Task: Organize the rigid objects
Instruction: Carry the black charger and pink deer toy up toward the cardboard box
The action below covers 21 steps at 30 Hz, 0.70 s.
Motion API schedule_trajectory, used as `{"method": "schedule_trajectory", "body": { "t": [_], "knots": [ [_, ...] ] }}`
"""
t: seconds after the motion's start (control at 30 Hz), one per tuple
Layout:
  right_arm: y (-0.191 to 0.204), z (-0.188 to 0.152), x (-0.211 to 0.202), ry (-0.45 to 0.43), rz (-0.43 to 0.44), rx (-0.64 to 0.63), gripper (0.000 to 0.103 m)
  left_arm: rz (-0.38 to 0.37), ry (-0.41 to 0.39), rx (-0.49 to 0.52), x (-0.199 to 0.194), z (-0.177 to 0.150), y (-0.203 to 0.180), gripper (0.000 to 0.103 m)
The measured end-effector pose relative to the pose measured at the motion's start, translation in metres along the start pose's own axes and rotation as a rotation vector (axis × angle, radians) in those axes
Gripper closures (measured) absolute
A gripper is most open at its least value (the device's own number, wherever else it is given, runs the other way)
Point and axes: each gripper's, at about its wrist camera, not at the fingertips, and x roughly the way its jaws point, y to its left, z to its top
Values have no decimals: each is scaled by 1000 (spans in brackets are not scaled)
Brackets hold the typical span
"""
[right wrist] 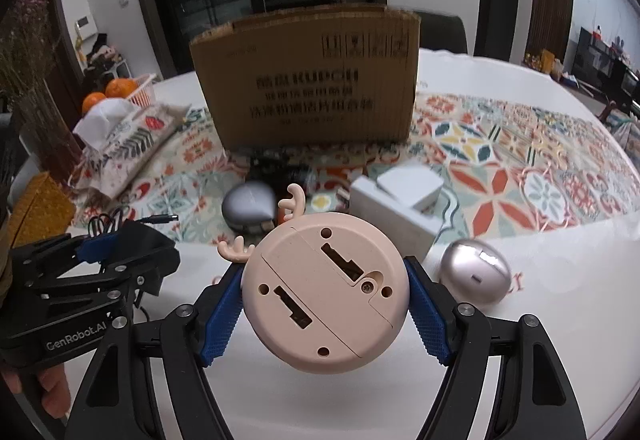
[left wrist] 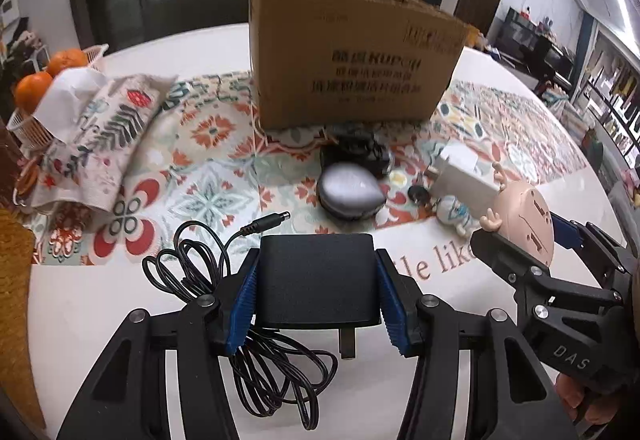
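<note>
My left gripper (left wrist: 317,258) is shut on a black power adapter (left wrist: 318,284), held above the white table. Its plug prong points toward me, and its black cable (left wrist: 276,380) hangs in loops below. My right gripper (right wrist: 324,274) is shut on a round pink clock with antlers (right wrist: 326,292), whose back with the battery slots faces the camera. In the left wrist view the pink clock (left wrist: 524,216) and right gripper (left wrist: 528,242) show at the right. An open cardboard box (left wrist: 352,56) (right wrist: 308,80) stands behind on the patterned mat.
On the mat before the box lie a grey egg-shaped mouse (left wrist: 348,188), a dark bundle (left wrist: 356,152), a white charger (left wrist: 460,168) and a small figurine (left wrist: 454,214). A silver egg-shaped mouse (right wrist: 474,276) rests on the white table. A basket of oranges (left wrist: 36,80) and a tissue cover (left wrist: 104,128) sit left.
</note>
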Motion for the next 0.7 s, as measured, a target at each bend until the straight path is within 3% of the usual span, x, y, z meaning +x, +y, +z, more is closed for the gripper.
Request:
{"method": "schedule_trajectory", "body": {
  "t": [0.7],
  "knots": [
    [-22,51,-40,-197,44,14,27,27,-192,-3,-46,51,-23,49]
  ]
}}
